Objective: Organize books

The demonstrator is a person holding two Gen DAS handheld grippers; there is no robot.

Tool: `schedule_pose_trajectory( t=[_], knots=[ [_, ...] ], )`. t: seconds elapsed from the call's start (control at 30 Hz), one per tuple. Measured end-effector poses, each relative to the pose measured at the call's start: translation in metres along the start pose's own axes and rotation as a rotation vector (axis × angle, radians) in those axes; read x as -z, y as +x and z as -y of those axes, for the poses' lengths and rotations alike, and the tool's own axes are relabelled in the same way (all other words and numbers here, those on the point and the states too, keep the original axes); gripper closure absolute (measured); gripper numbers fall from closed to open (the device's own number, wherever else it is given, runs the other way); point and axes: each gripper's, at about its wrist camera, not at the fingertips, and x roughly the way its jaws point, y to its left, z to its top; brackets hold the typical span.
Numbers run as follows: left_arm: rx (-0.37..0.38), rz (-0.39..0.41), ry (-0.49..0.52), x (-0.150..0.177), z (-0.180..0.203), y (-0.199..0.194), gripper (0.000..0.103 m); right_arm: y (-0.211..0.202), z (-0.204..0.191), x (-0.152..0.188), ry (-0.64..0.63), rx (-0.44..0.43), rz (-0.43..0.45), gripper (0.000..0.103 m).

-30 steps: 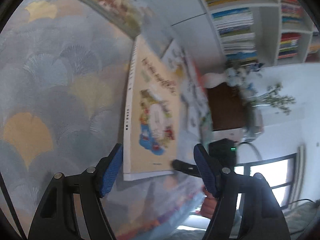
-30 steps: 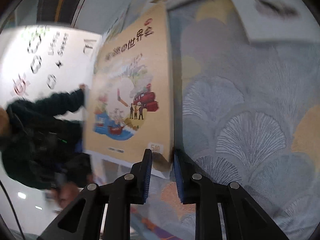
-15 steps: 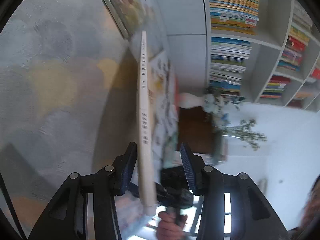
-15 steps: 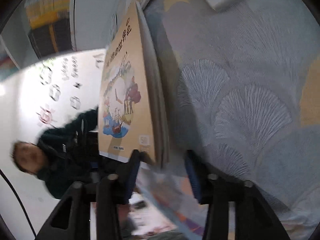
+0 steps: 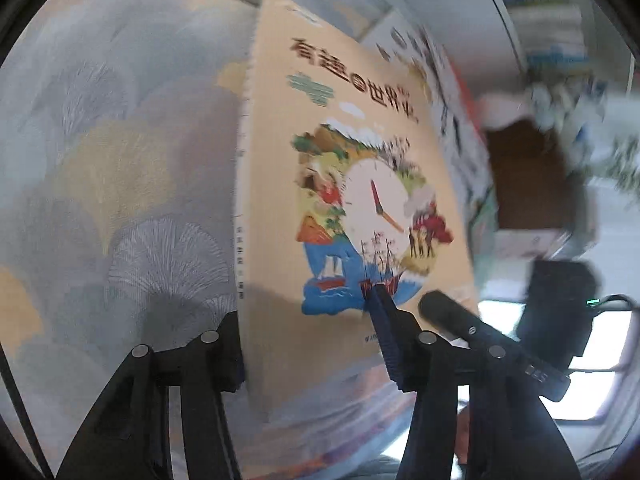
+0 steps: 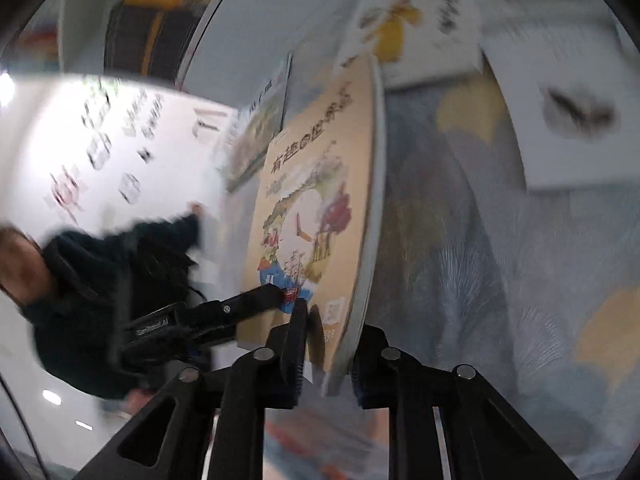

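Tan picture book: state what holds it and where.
The right gripper, jaws just closing, clamps the tan picture book at its bottom corner. The left gripper, jaws just opening, straddles the bottom edge by the spine; its grip is unclear.

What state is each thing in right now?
Tan book: held on edge, tilted above the cloth.
Left gripper: open, jaws just widened, book between them.
Right gripper: shut on the book's lower corner, jaws just closed.
White book: lying flat on the cloth.
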Motion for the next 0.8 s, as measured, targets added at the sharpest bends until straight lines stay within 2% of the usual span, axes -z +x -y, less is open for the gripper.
schedule_pose_trajectory(
  t=[0.03,0.13,0.37,0.53,0.63,0.8],
  knots=[
    [-0.031,0.000,0.026,-0.001,0.005,-0.001,0.052,0.000,-0.010,0.000,-0.053,0.053,0.000,0.086],
    [-0.093,0.002,0.093,-0.004,0.011,-0.007,0.051,0.000,-0.032,0.005,-0.149,0.138,0.008,0.085],
    [-0.134,0.023,0.240,-0.008,0.017,-0.035,0.048,-0.013,-0.060,0.021,-0.293,0.206,0.009,0.082],
    [-0.064,0.074,0.274,-0.025,0.020,-0.066,0.046,-0.024,-0.097,0.008,-0.377,0.230,0.045,0.082],
    [-0.049,0.095,0.301,-0.036,0.021,-0.086,0.046,-0.028,-0.118,0.000,-0.422,0.240,0.072,0.081],
    [0.017,0.122,0.300,-0.056,0.014,-0.115,0.046,-0.027,-0.157,-0.012,-0.479,0.270,0.116,0.080]
  ],
)
